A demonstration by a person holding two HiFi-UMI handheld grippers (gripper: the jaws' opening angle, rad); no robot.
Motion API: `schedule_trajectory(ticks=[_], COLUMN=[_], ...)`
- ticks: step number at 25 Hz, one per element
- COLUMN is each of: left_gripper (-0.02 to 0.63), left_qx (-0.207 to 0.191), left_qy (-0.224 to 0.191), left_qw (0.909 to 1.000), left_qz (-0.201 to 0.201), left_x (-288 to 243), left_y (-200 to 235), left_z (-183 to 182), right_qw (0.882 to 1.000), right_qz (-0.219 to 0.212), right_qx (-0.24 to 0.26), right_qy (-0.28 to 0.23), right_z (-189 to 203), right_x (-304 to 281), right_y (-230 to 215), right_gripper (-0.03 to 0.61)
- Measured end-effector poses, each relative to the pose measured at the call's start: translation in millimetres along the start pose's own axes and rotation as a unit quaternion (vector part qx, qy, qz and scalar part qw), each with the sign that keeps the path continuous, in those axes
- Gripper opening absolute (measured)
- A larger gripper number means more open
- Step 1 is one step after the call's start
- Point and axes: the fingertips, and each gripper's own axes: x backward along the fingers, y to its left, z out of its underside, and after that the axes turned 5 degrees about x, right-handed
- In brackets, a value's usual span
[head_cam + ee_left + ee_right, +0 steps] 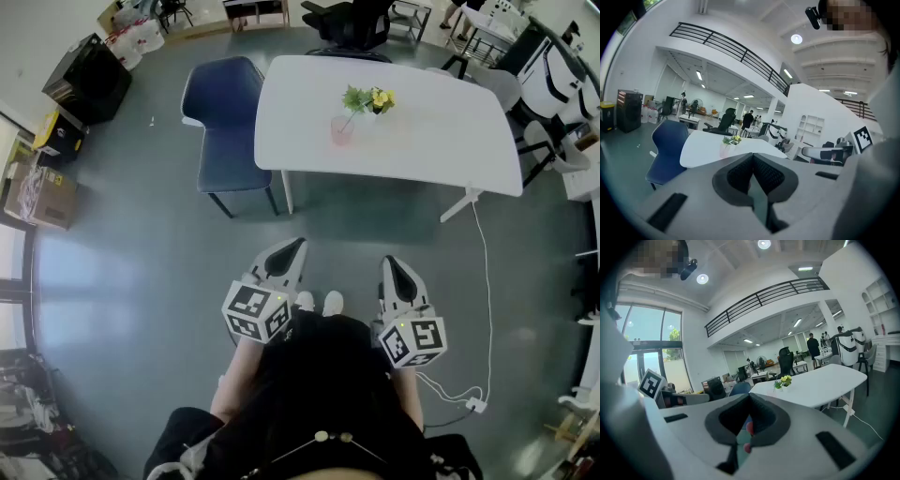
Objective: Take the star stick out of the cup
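Note:
A pale pink see-through cup (pixel 342 129) stands on the white table (pixel 422 141), far ahead of me. A thin stick seems to lean out of it, but it is too small to make out a star. In the left gripper view the cup (pixel 725 149) sits just left of a small pot of yellow flowers (pixel 732 139). My left gripper (pixel 296 246) and right gripper (pixel 390 262) hang low by my body, well short of the table. Both are shut with nothing in them, and the jaws are pressed together in the left gripper view (pixel 752 158) and in the right gripper view (pixel 750 397).
A dark blue chair (pixel 225 131) stands at the table's left end. A white cable (pixel 487 281) runs from the table's right leg to a plug on the grey floor. Black boxes (pixel 89 80), cartons and office chairs ring the room. People stand in the far background (pixel 748 119).

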Motion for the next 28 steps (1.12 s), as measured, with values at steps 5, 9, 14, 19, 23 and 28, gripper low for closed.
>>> schedule_trajectory(ticks=[5,9,14,19,23,28], left_gripper=[0.003,0.003,0.003,0.003,0.003,0.003], left_qx=[0.0,0.001,0.003,0.014,0.022,0.025], left_qy=[0.002,0.001,0.0,0.006,0.002,0.003], left_qw=[1.0,1.0,1.0,0.9999,0.9997,0.9996], left_qz=[0.0,0.0,0.003,-0.005,-0.007,-0.013], left_x=[2,7,16,23,25,17], left_y=[5,11,21,43,50,65], left_z=[1,-1,0,10,7,2], right_qw=[1.0,1.0,1.0,1.0,0.999,0.999], right_qz=[0.0,0.002,-0.005,0.002,0.002,0.0], right_qx=[0.003,0.002,-0.024,-0.025,-0.03,-0.029], right_qy=[0.0,0.003,0.003,0.01,0.021,0.022], right_z=[-1,0,4,16,19,14], right_x=[-3,-5,-9,-11,-15,-37], right_y=[4,11,22,35,37,34], right_gripper=[0.003,0.003,0.003,0.003,0.003,0.003])
